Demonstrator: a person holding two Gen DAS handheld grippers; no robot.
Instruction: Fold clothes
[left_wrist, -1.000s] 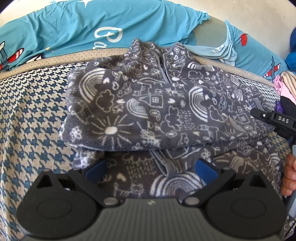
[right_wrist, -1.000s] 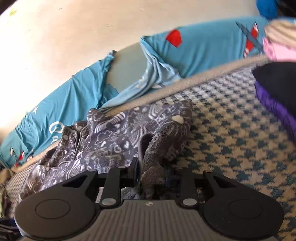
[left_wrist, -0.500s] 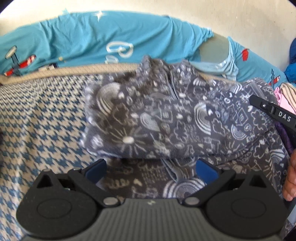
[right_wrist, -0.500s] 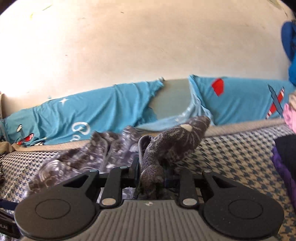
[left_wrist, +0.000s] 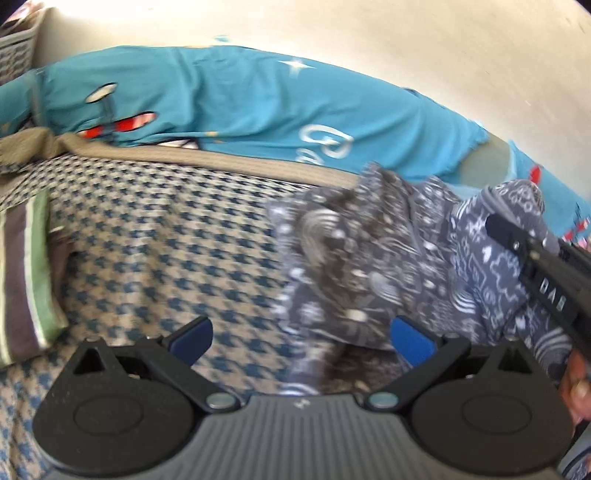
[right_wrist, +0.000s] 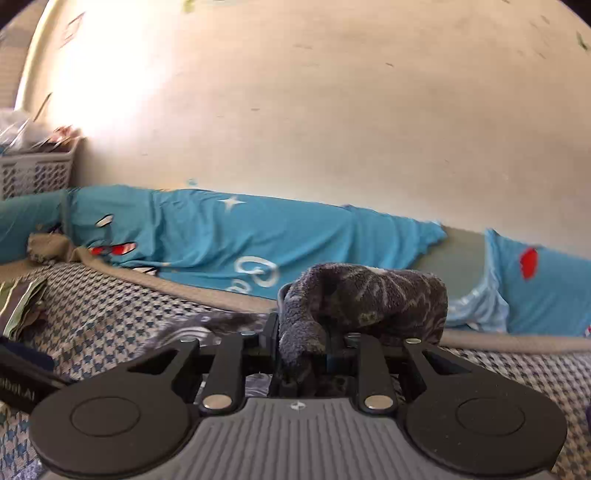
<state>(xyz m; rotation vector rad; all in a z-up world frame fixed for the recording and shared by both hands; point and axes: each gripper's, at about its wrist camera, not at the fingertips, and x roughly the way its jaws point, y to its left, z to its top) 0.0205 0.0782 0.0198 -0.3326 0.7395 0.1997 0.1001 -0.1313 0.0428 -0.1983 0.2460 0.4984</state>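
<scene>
A dark grey fleece top with white doodle print (left_wrist: 369, 266) lies bunched on the blue-and-beige houndstooth bedspread (left_wrist: 166, 258), at the right of the left wrist view. My left gripper (left_wrist: 301, 338) is open and empty, its blue pads just in front of the fleece's near left edge. My right gripper (right_wrist: 301, 354) is shut on a fold of the fleece (right_wrist: 362, 295), which drapes over its fingers and is lifted off the bed. The right gripper's body also shows in the left wrist view (left_wrist: 543, 273), against the raised fleece.
Turquoise printed pillows (right_wrist: 221, 229) line the cream wall (right_wrist: 295, 110) behind the bed. A folded striped green-and-grey garment (left_wrist: 26, 280) lies at the left edge of the bed. A white plastic basket (right_wrist: 37, 170) stands at the far left.
My right gripper has lifted its fold of fleece and carried it left. The left wrist view has swung left, so the fleece now sits at its right. The left gripper stays open.
</scene>
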